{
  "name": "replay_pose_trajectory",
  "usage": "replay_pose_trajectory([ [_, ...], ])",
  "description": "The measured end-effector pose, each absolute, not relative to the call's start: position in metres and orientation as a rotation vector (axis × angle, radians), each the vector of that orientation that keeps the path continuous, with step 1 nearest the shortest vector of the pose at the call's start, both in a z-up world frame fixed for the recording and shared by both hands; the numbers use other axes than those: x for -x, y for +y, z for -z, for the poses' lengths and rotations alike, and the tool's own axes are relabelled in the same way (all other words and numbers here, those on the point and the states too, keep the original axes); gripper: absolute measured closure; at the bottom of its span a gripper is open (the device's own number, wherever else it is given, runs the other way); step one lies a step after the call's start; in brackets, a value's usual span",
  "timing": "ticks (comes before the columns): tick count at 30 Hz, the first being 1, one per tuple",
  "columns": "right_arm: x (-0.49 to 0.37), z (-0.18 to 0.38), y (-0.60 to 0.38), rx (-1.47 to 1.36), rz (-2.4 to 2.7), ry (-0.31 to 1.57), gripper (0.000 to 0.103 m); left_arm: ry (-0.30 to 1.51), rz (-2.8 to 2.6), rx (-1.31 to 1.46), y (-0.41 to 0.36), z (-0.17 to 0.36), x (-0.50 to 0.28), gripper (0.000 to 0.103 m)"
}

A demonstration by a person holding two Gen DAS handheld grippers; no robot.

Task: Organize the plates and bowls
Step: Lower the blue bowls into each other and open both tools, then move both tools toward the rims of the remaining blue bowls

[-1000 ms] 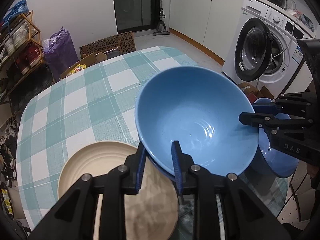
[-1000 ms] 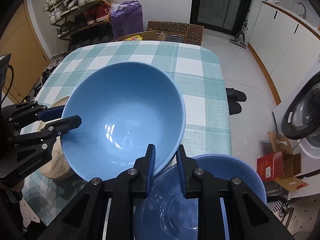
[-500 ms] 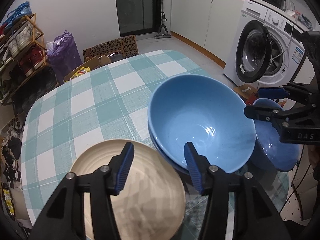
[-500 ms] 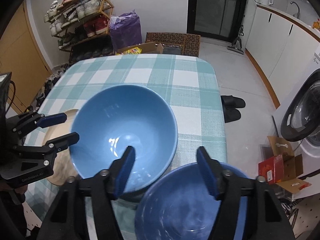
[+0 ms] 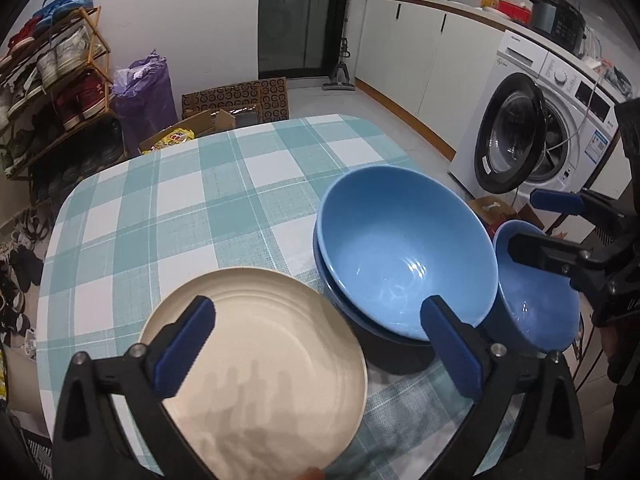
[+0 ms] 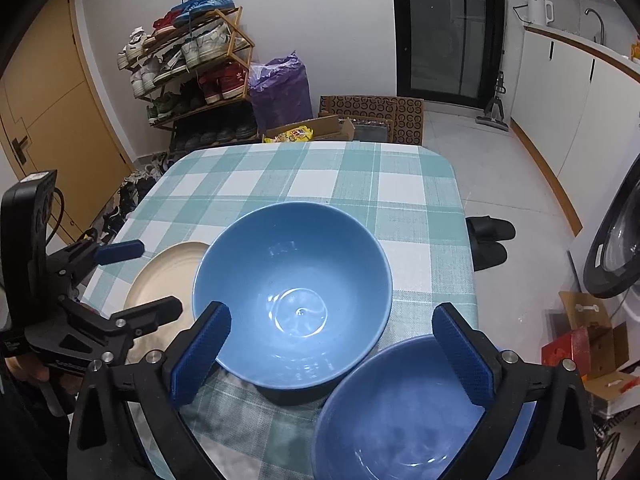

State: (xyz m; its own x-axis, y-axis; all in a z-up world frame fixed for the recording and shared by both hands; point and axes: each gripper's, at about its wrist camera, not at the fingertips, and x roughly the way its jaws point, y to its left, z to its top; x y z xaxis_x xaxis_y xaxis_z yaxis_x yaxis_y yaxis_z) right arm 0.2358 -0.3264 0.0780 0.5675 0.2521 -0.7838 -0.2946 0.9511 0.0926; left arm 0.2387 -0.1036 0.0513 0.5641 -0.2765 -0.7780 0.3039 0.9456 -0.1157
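Now we log: left tongs (image 5: 316,344) apart, empty | right tongs (image 6: 330,354) apart, empty | stacked blue bowls (image 5: 404,256) beside cream plate (image 5: 256,368) on bench (image 5: 160,208).

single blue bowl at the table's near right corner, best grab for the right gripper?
Pinch the near rim of the single blue bowl, one finger inside and one outside the wall. It sits upright, directly below the open right gripper, too wide to span. Coming from the near side probably avoids the stacked blue bowls beside it.
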Motion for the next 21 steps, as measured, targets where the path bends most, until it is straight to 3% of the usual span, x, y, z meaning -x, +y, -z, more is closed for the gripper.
replay_pose_trajectory([
  [21, -0.198, -0.086, -0.362, 0.002, -0.250, 0.894, 0.001, 0.863, 0.325, 0.011, -0.106, -0.066, -0.197, 0.000],
])
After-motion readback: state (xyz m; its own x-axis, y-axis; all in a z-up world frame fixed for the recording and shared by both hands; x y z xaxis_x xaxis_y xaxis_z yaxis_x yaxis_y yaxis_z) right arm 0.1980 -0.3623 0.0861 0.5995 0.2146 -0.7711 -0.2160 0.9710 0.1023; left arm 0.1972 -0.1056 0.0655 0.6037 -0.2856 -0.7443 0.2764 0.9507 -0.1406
